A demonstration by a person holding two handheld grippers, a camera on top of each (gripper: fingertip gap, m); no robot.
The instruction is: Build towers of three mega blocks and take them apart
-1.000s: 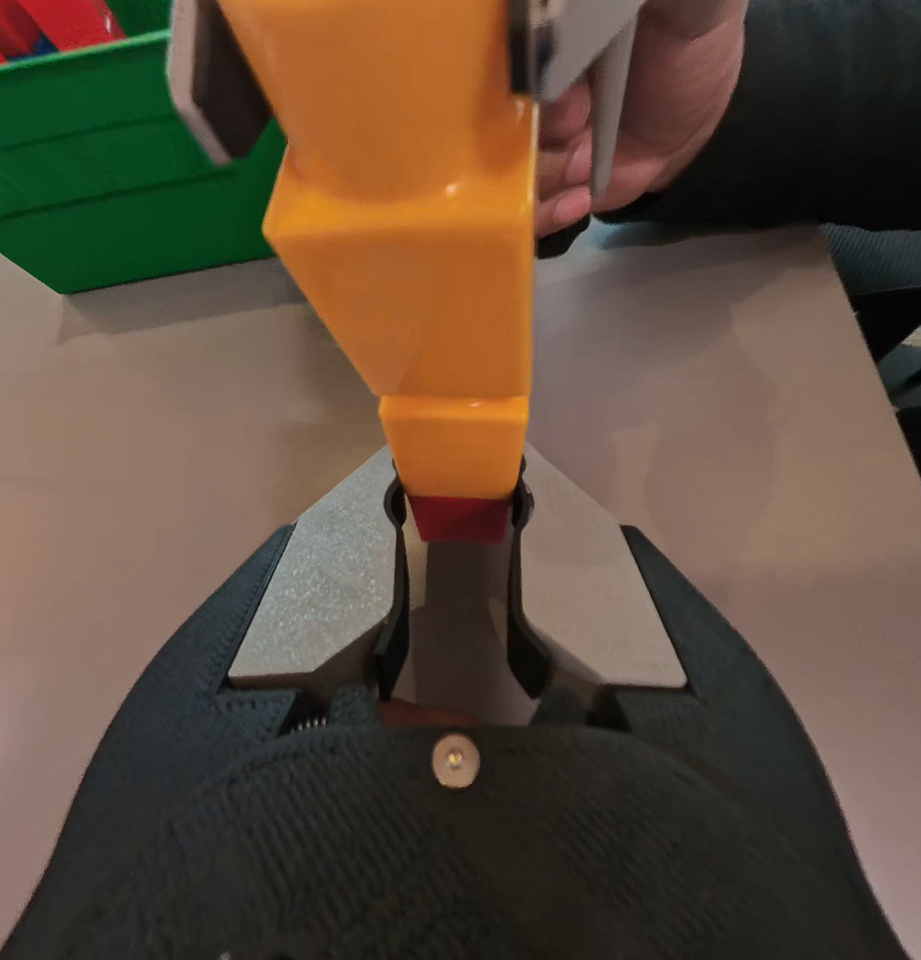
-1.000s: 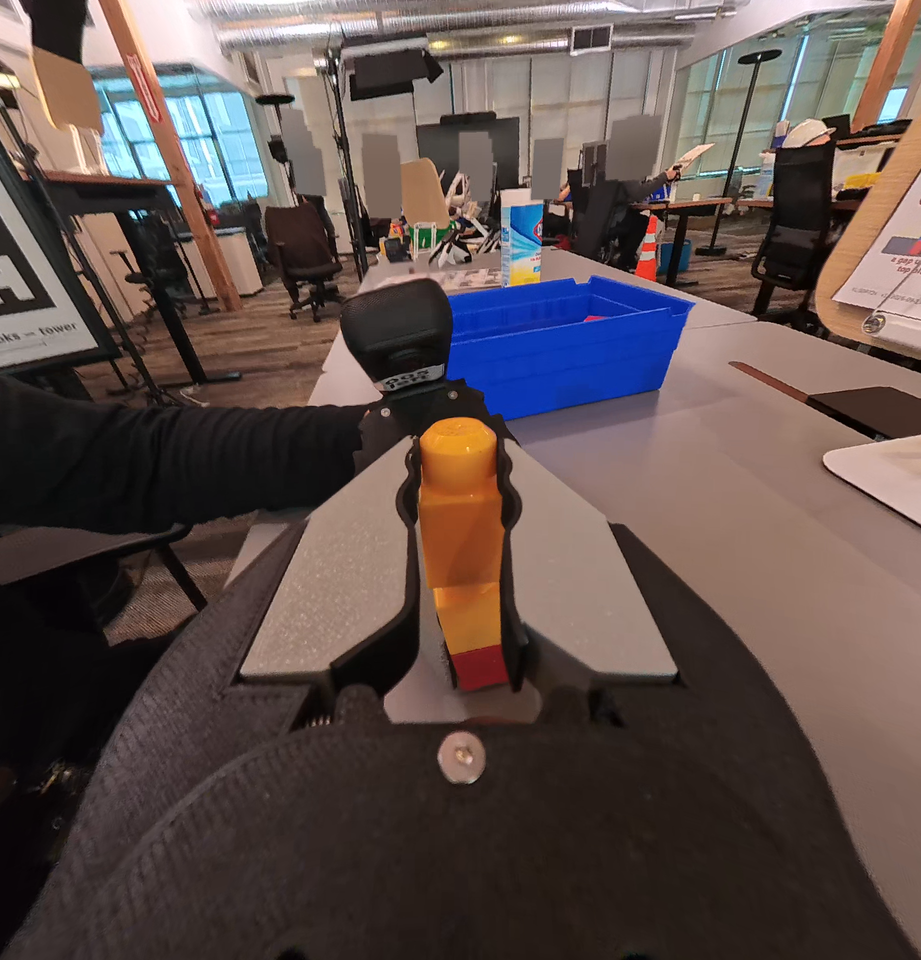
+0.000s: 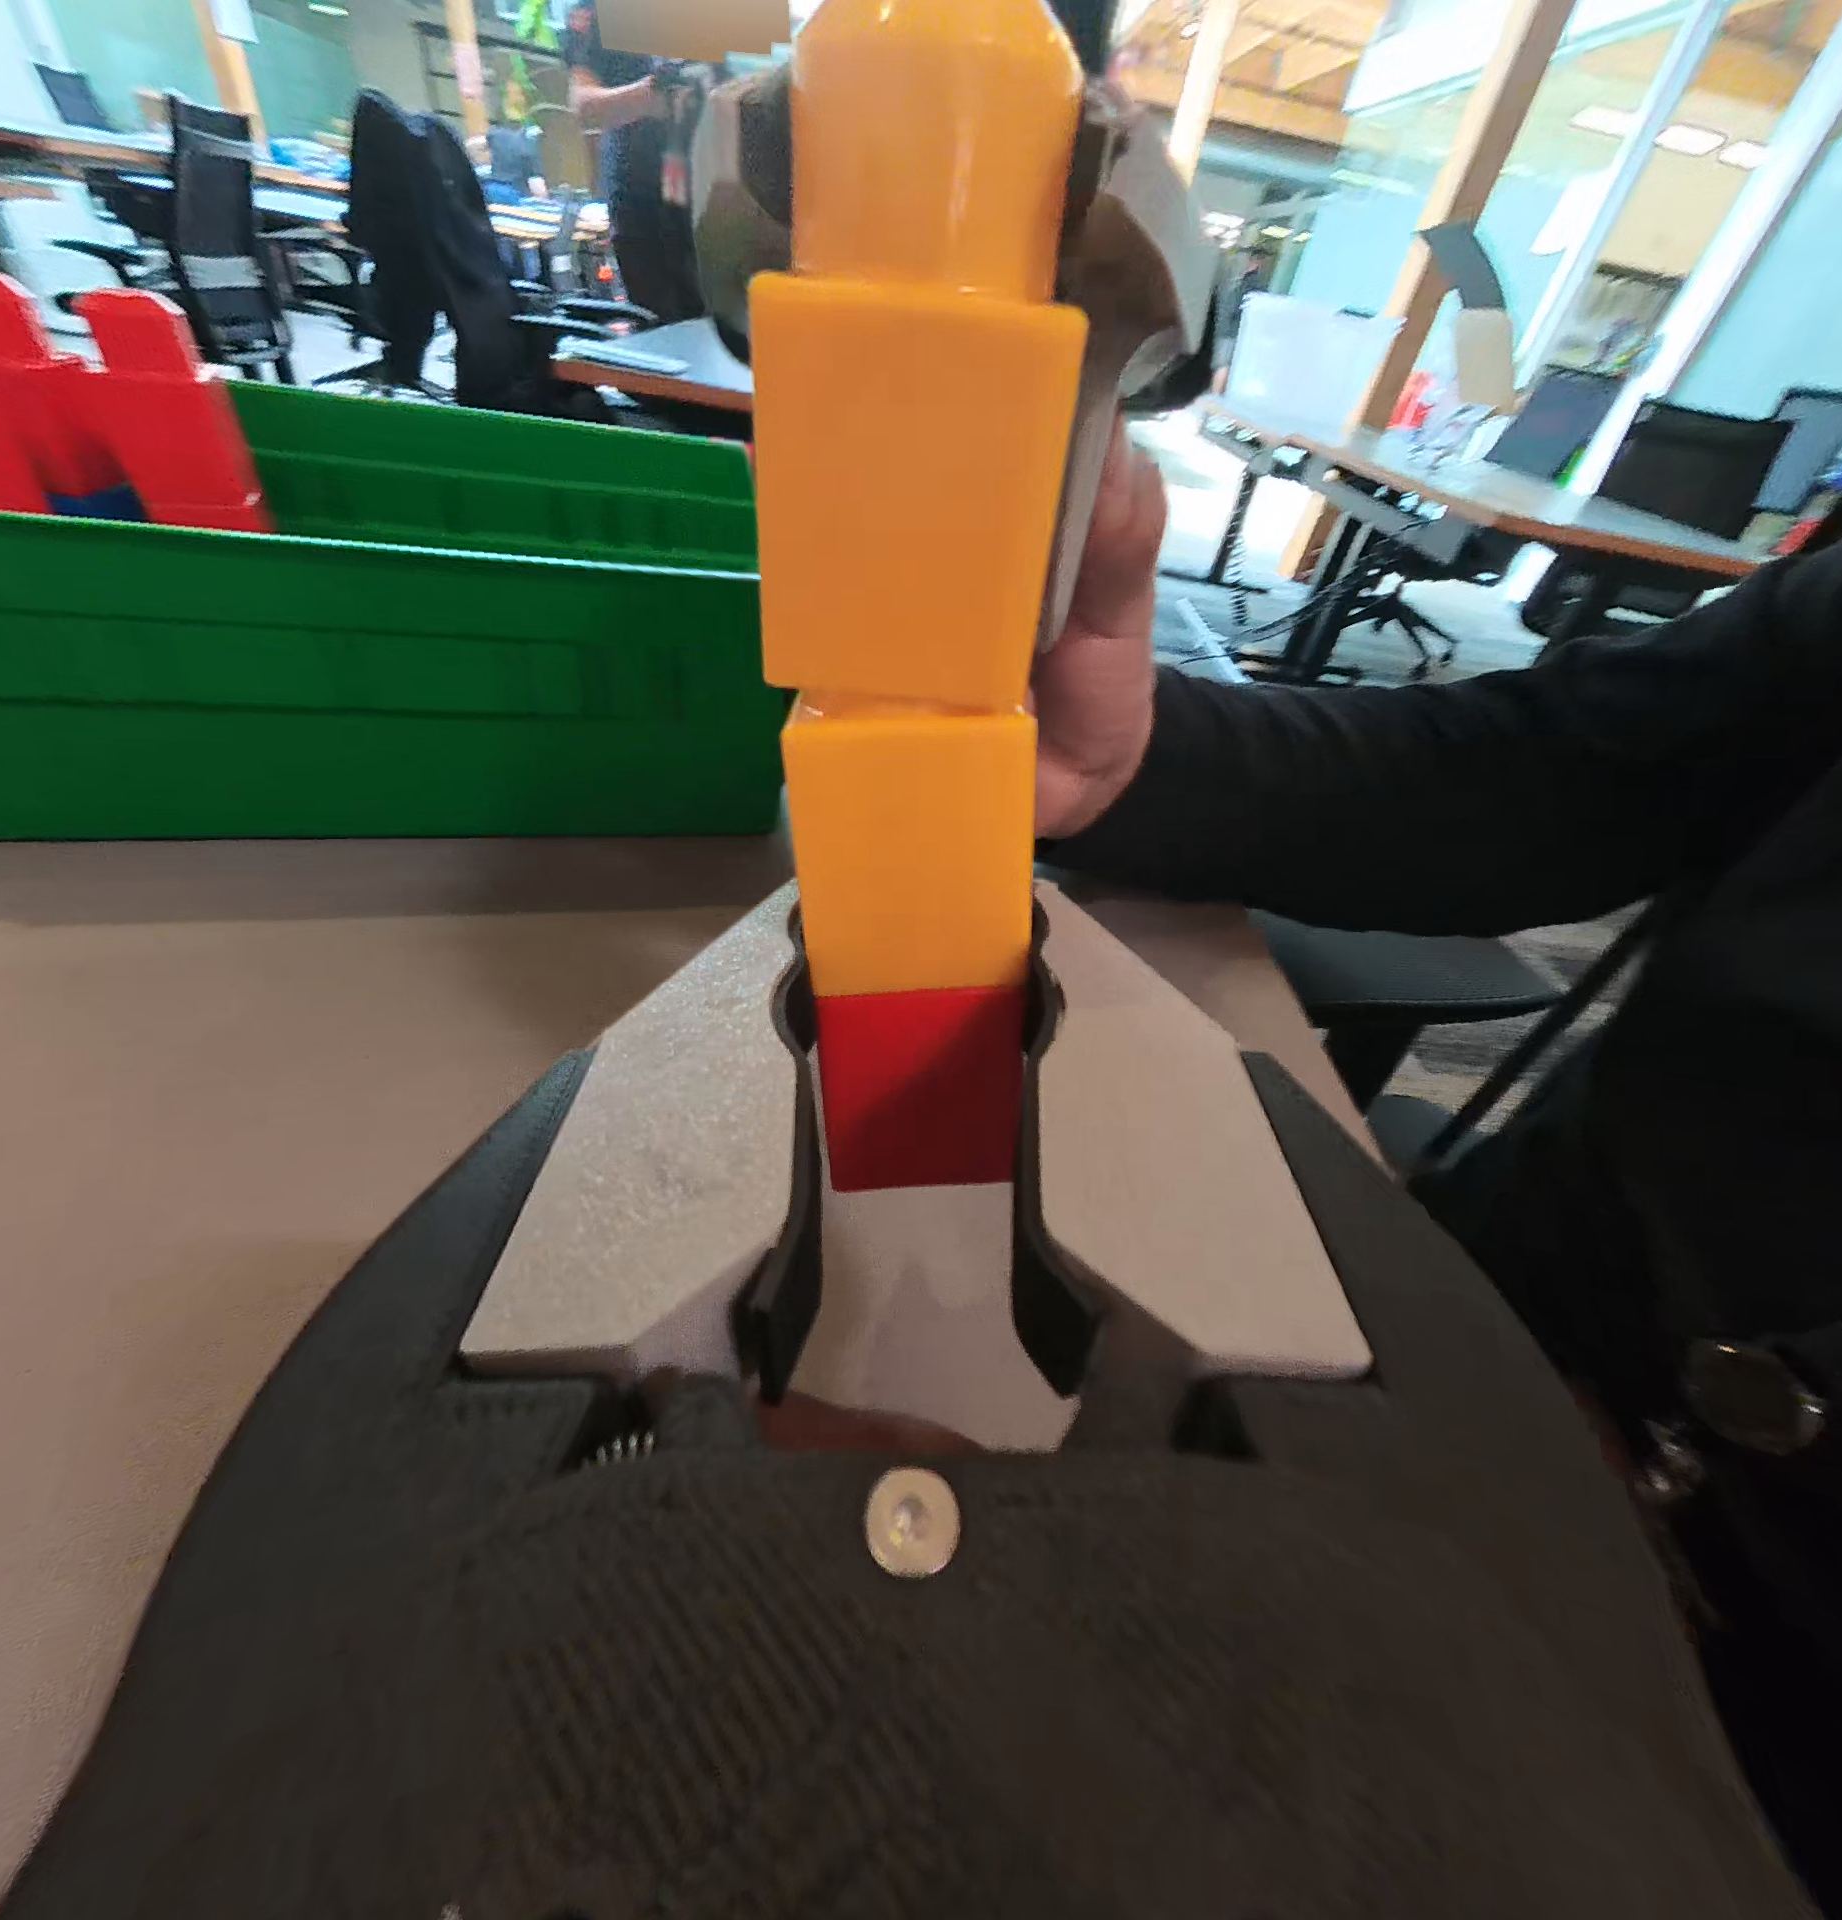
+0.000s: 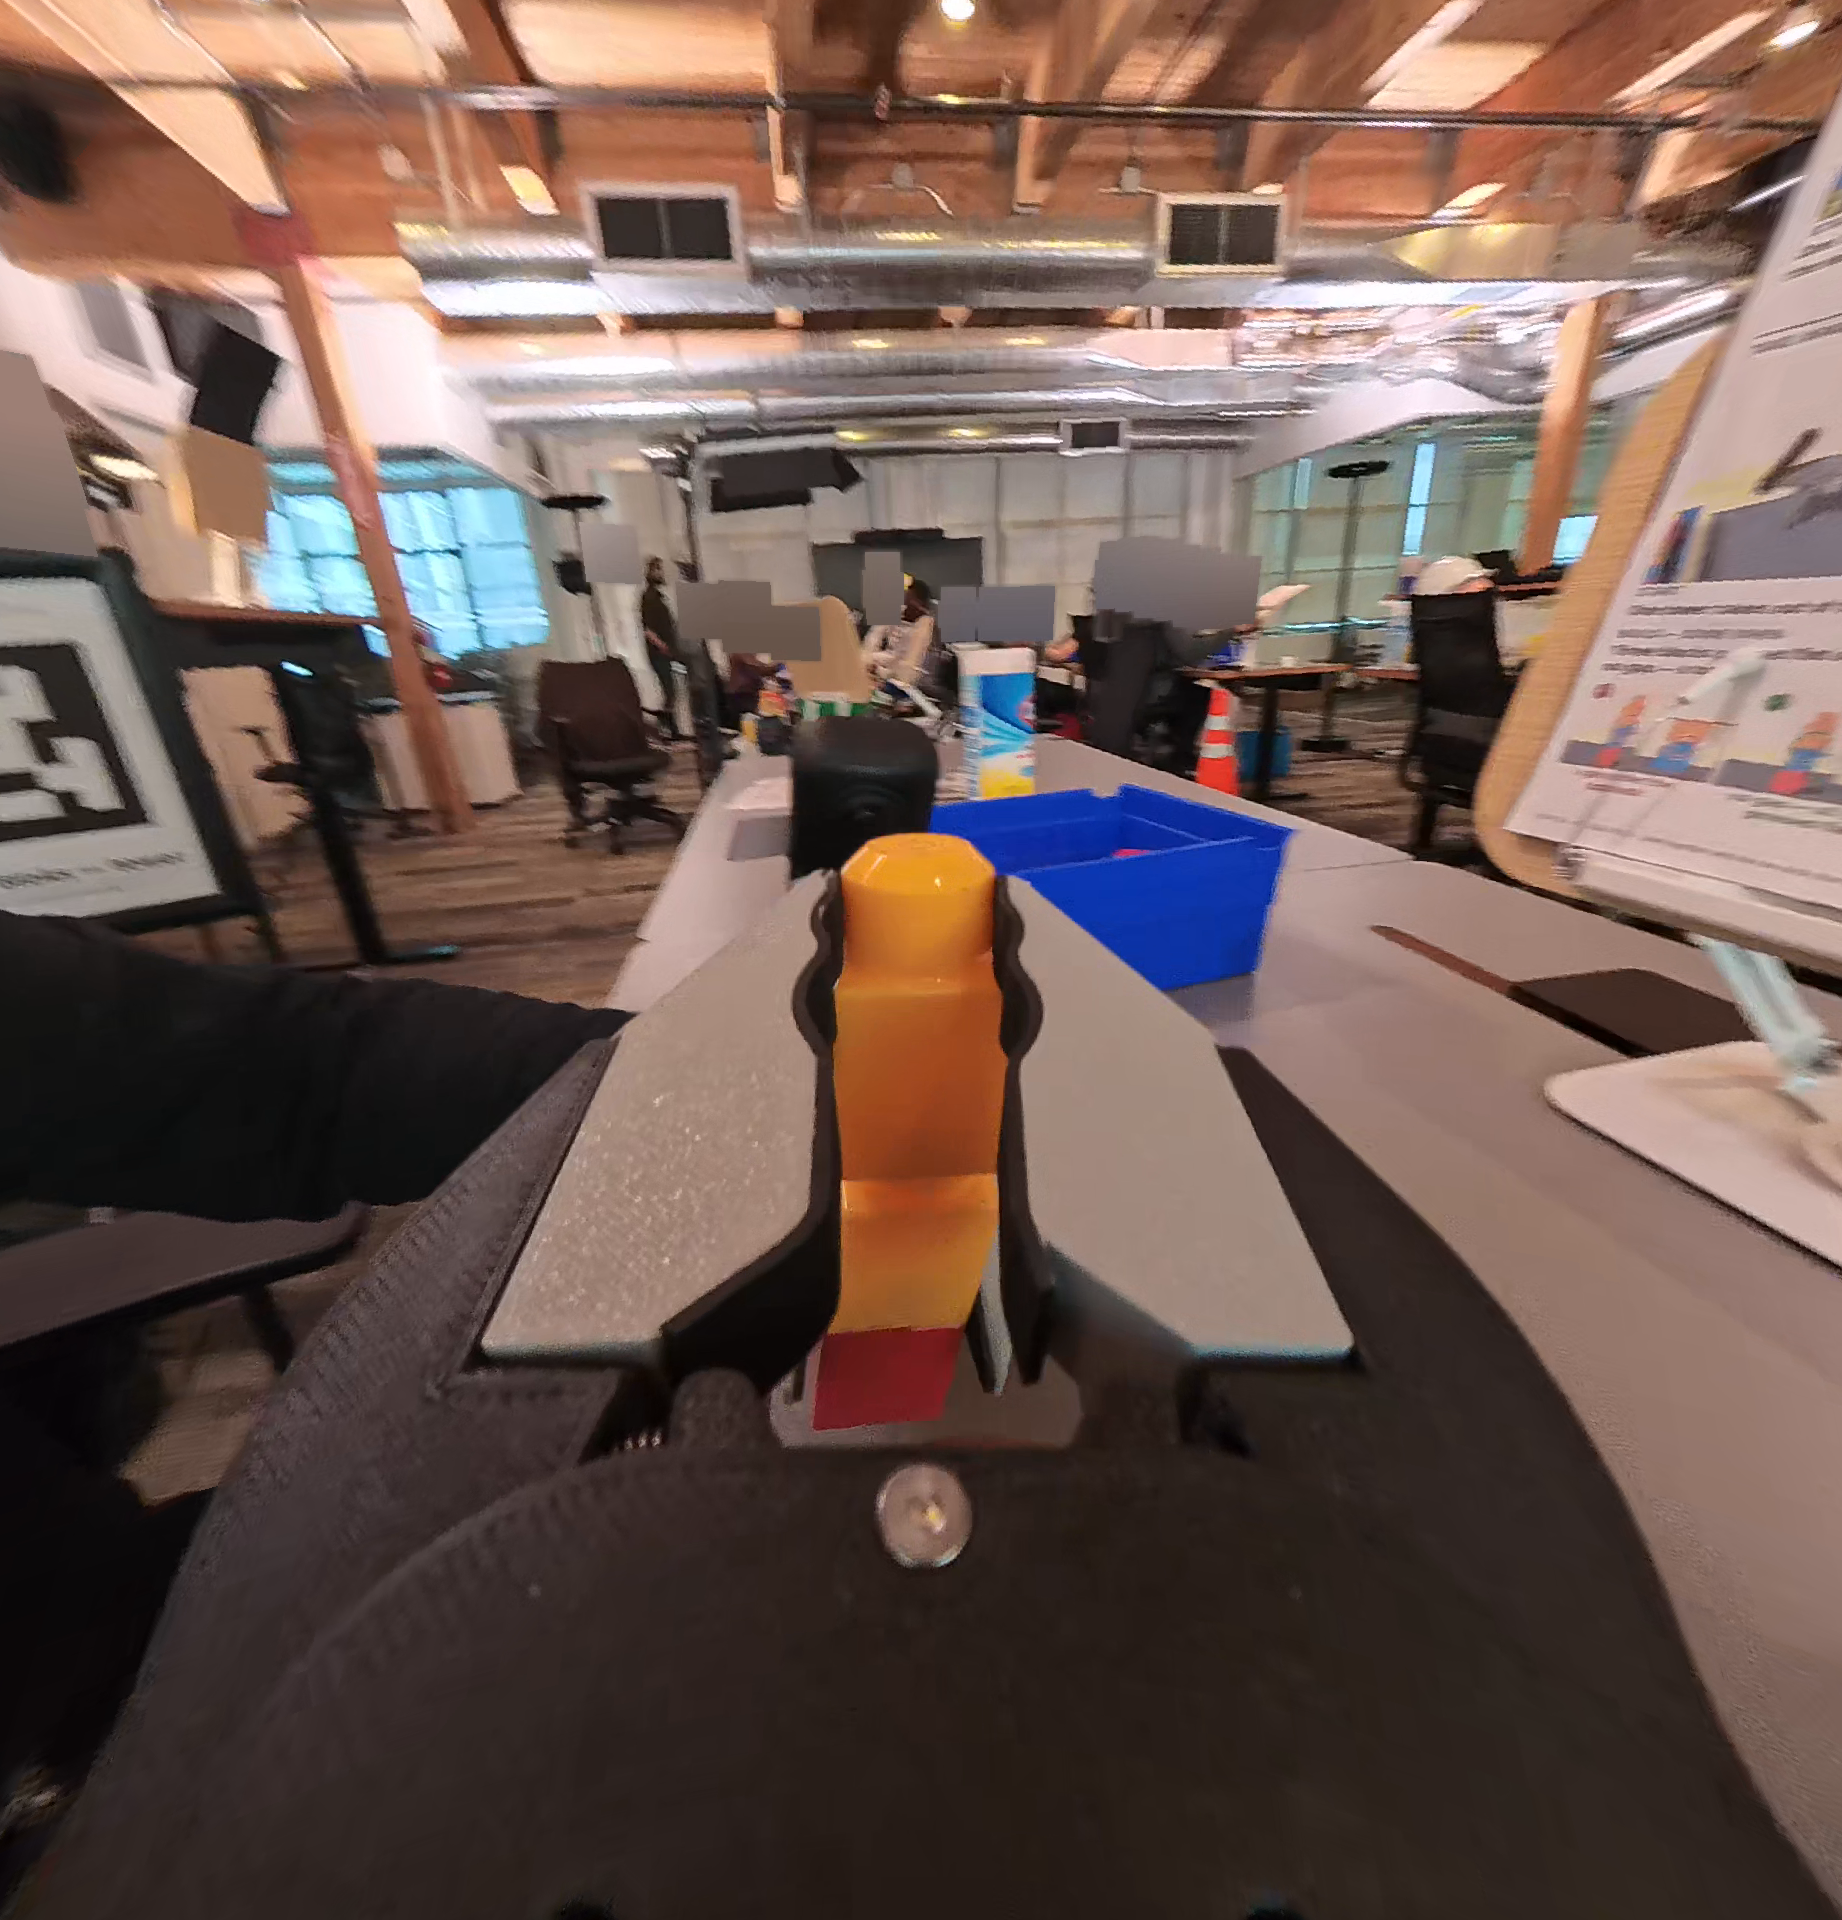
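Two grippers are closed on one tower of three blocks, held between them above the grey worktop (image 3: pixel 273 1039). In the left wrist view, the left gripper (image 3: pixel 917 997) is clenched on the red block (image 3: pixel 922 1086) at the near end of the tower, with the middle orange block (image 3: pixel 912 842) just past its fingertips toward 12 o'clock. The top orange block (image 3: pixel 917 478) lies farther off at 12 o'clock, where the right gripper (image 3: pixel 927 156) is seen pinching its stud, a hand (image 3: pixel 1099 665) and a dark sleeve (image 3: pixel 1519 769) reaching in from 3 o'clock. In the right wrist view, the right gripper (image 4: pixel 917 966) is clamped on that top orange block (image 4: pixel 917 1039), and the red block (image 4: pixel 881 1377) is seen deepest between its fingers. A green bin (image 3: pixel 377 665) holding red blocks (image 3: pixel 96 416) stands at 10 o'clock in the left wrist view. A blue bin (image 4: pixel 1135 883) sits at 1 o'clock in the right wrist view. A printed sheet on a stand (image 4: pixel 1727 623) at 2 o'clock and a black-and-white coded sign (image 4: pixel 44 748) at 9 o'clock carry writing, which is blurred.
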